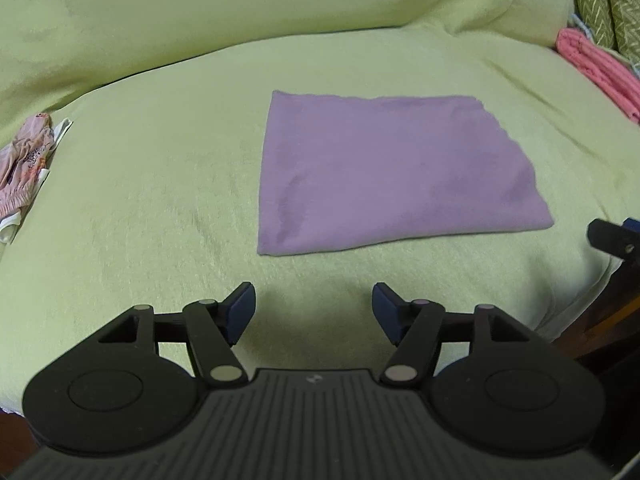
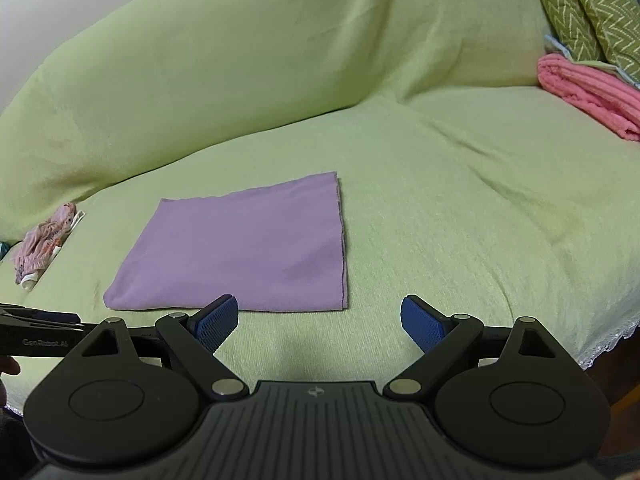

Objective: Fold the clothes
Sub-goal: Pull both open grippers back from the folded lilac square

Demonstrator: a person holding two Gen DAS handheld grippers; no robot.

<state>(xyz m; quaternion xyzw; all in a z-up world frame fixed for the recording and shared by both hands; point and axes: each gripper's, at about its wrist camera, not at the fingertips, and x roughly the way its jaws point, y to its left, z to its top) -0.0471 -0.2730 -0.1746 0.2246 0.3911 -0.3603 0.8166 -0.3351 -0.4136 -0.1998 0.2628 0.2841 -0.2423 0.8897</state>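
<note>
Lying flat in front of you, the purple cloth is folded into a neat rectangle on the green sofa cover, with its near edge towards both tools. Your left gripper hangs just short of that edge, its fingers apart with only green cover between them; nothing is held. Your right gripper sits to the cloth's right-hand near corner, its blue-padded fingers spread wider, also empty and clear of the fabric. From the right wrist view you can see the left tool's black body poking in at the left edge, and from the left wrist view a bit of the right tool shows at the right edge.

Off to the left lies a small crumpled pink patterned garment, well apart from the cloth. At the far right, a folded pink ribbed item rests beside a green zigzag-patterned fabric.
</note>
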